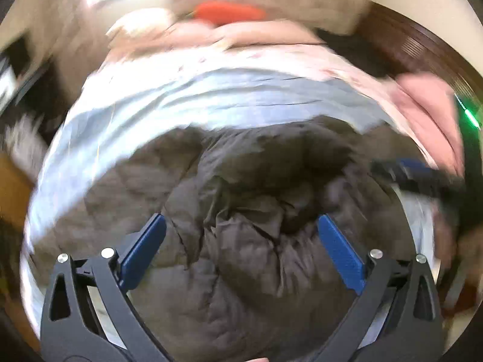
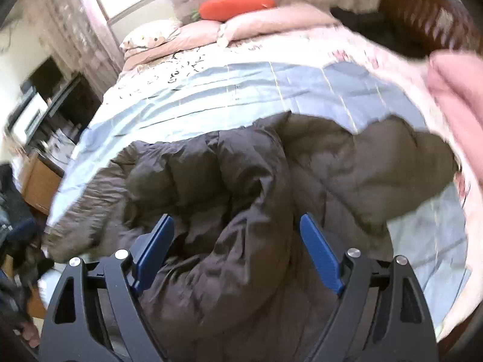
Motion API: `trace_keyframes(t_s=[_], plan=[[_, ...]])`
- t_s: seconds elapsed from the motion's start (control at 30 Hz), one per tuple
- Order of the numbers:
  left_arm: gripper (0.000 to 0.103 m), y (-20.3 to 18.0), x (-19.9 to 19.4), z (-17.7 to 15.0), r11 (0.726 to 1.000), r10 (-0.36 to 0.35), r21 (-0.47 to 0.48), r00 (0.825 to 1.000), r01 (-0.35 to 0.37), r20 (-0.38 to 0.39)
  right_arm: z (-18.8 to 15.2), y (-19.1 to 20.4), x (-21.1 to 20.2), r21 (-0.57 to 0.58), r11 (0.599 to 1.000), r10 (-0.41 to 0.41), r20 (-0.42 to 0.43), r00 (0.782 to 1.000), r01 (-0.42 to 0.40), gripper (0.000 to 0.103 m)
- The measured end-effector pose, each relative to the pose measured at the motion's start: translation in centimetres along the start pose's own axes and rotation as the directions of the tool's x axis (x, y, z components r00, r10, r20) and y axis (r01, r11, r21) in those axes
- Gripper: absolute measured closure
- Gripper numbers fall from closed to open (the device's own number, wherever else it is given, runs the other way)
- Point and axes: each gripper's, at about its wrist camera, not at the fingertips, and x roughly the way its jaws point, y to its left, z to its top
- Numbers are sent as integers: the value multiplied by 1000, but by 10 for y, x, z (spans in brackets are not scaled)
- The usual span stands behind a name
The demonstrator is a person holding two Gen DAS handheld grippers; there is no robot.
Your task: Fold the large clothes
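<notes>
- Left tool [image 1: 241,229]: jaws wide apart, empty, above the jacket [image 1: 241,241].
- Right tool [image 2: 237,229]: spread wide, gripping nothing.
- Jacket: dark, puffy, crumpled on near bed [image 2: 241,90]; left view blurred.

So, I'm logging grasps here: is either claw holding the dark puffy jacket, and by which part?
Nothing is held. The left claw and right claw both stand open above the crumpled jacket on the bed.
</notes>
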Motion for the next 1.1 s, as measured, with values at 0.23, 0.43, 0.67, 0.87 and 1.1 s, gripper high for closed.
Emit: trace_keyframes(t_s=[0.23,0.43,0.67,0.87,1.1], plan=[[2,4,140,-70,980,29,-190,987,-59,-157,-66,-11,106,25,993,-115,-117,987,118,18],[2,13,168,-70,987,1,-159,975,-37,-224,-72,-55,134,228,972,-9,-221,975,61,18],[2,7,117,4,999,47,-14,990,-49,-135,12,-68,100,62,998,-12,-92,996,18,18],[2,10,114,83,999,37,20,996,-36,-77,81,-63,122,-31,999,3,-93,996,-6,13],[2,8,184,89,999,35,-5,984,-37,-177,87,-50,173,-19,992,122,-174,977,-127,11]])
